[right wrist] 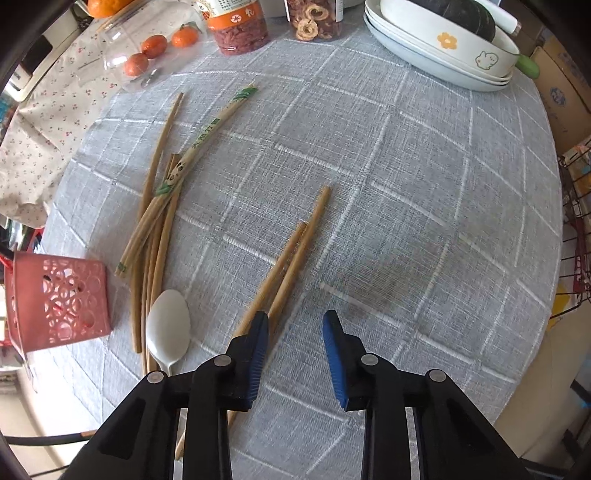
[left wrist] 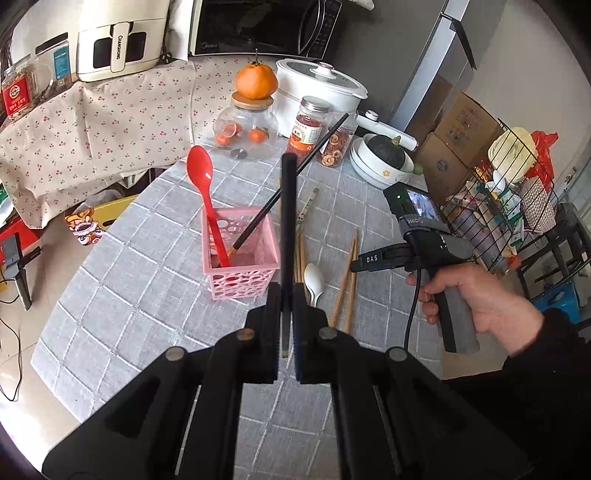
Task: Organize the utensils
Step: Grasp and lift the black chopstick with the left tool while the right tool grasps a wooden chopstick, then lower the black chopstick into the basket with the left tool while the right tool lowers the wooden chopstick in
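My left gripper (left wrist: pixel 286 295) is shut on a black chopstick (left wrist: pixel 288 206), held upright just right of the pink basket (left wrist: pixel 240 258). The basket holds a red spoon (left wrist: pixel 205 192) and another black chopstick (left wrist: pixel 295 173). The basket also shows in the right wrist view (right wrist: pixel 59 302). My right gripper (right wrist: pixel 295 321) is open and empty, low over the table beside a pair of wooden chopsticks (right wrist: pixel 291 258). A white spoon (right wrist: pixel 168 328) and a pile of wooden chopsticks (right wrist: pixel 162 199) lie to its left. The right gripper shows in the left wrist view (left wrist: pixel 369 258).
The grey checked tablecloth (right wrist: pixel 406 221) covers a round table. At the back stand stacked white bowls (right wrist: pixel 443 48) with a dark squash, jars (right wrist: pixel 236 29), a glass jar with oranges (left wrist: pixel 245 133) and a white cooker (left wrist: pixel 317 92). A wire rack (left wrist: pixel 498 206) stands at the right.
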A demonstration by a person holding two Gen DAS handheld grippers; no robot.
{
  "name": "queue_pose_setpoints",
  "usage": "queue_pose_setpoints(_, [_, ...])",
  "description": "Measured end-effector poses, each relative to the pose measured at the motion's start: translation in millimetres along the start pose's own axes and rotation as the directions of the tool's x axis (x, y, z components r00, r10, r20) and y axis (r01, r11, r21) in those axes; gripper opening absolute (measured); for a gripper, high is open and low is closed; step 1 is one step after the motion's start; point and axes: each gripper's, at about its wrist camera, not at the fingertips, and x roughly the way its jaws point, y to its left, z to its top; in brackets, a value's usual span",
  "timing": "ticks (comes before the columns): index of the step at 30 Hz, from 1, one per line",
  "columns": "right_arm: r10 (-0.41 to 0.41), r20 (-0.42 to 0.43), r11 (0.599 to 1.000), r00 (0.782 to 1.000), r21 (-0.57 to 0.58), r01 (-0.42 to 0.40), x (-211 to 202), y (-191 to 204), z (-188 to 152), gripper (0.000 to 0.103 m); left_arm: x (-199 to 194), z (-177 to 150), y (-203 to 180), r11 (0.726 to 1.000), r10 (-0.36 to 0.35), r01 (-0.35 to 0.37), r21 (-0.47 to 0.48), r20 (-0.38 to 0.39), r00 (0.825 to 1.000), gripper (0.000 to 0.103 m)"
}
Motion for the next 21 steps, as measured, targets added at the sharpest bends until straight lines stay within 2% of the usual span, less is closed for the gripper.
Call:
queue_pose_setpoints(6, [-0.035,-0.005,0.999,0.999,-0.034,0.035,10,10,11,0.027,-6,0,3,1.000,-0.002,0.002,-0.010,0.013,1.000,0.006])
queue_pose_setpoints(8, [-0.053,0.001,0.998,0.999,-0.040,0.053,10,13,13,0.015,-6,0,3,1.000,0.003,-0.002,-0.007,0.015,1.000,0.006])
queue_pose_setpoints(10, [-0.015,0.007,1.000,1.000,-0.020,0.015,8,10,14,0.007,-7,2,3,1.000,0.004,-0.003,-0.008,0.018,1.000,0.006])
queue_pose_setpoints(15, [0.062,0.081,0.997,0.995,-0.043,-0.058,-27,7,9,0.006,-15,8,-2,1.000,-0.013,0.013,-0.005,0.045,0.999,0.006])
queue_pose_setpoints(21, [0.142,0.227,0.988,0.964,-0.086,-0.125,-90,6,-7,0.006,-29,13,-7,1.000,-0.015,0.015,0.003,0.099,0.995,0.006])
